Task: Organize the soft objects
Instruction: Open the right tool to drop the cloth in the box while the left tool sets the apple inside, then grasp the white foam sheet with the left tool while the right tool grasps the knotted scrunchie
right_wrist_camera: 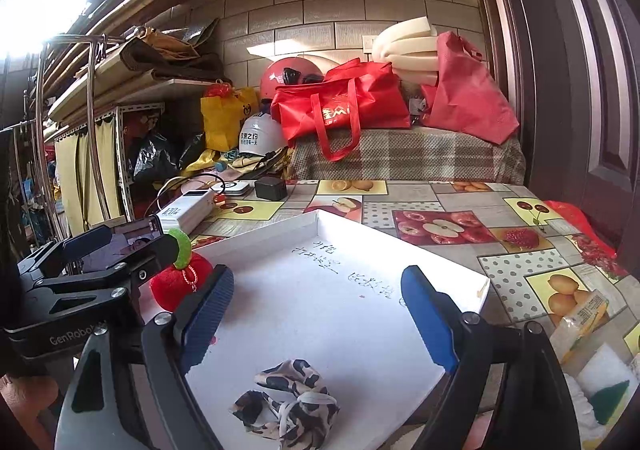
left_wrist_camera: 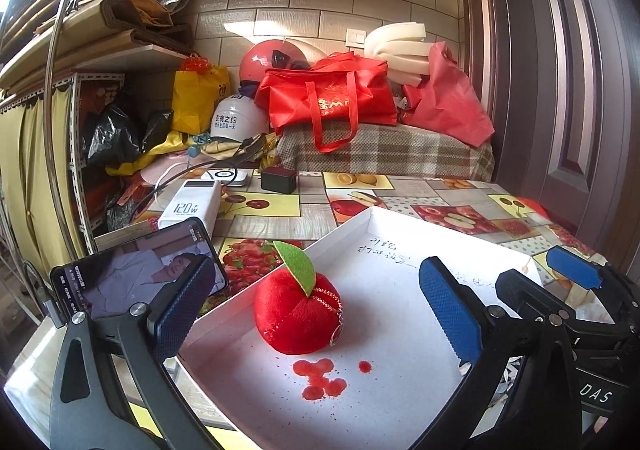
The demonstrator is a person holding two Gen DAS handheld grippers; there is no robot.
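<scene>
A plush red apple (left_wrist_camera: 296, 314) with a green leaf sits in a shallow white tray (left_wrist_camera: 400, 219). My left gripper (left_wrist_camera: 316, 270) is open, its blue pads standing apart on either side of the apple without touching it. A crumpled leopard-print fabric piece (right_wrist_camera: 286, 398) lies in the same tray (right_wrist_camera: 320, 217), low between the fingers of my right gripper (right_wrist_camera: 318, 278), which is open; its pads are clear of the fabric. The apple (right_wrist_camera: 180, 286) shows at the left of the right wrist view, partly hidden behind the left gripper (right_wrist_camera: 120, 246). The right gripper (left_wrist_camera: 560, 274) shows at the right edge of the left wrist view.
Red stains (left_wrist_camera: 320, 378) mark the tray floor. A phone (left_wrist_camera: 132, 270) stands at the left, with a white power bank (left_wrist_camera: 188, 205) and black charger (left_wrist_camera: 280, 179) behind. Red bags (left_wrist_camera: 332, 97) and helmets pile up at the back. A sponge (right_wrist_camera: 604, 382) and packets lie right of the tray.
</scene>
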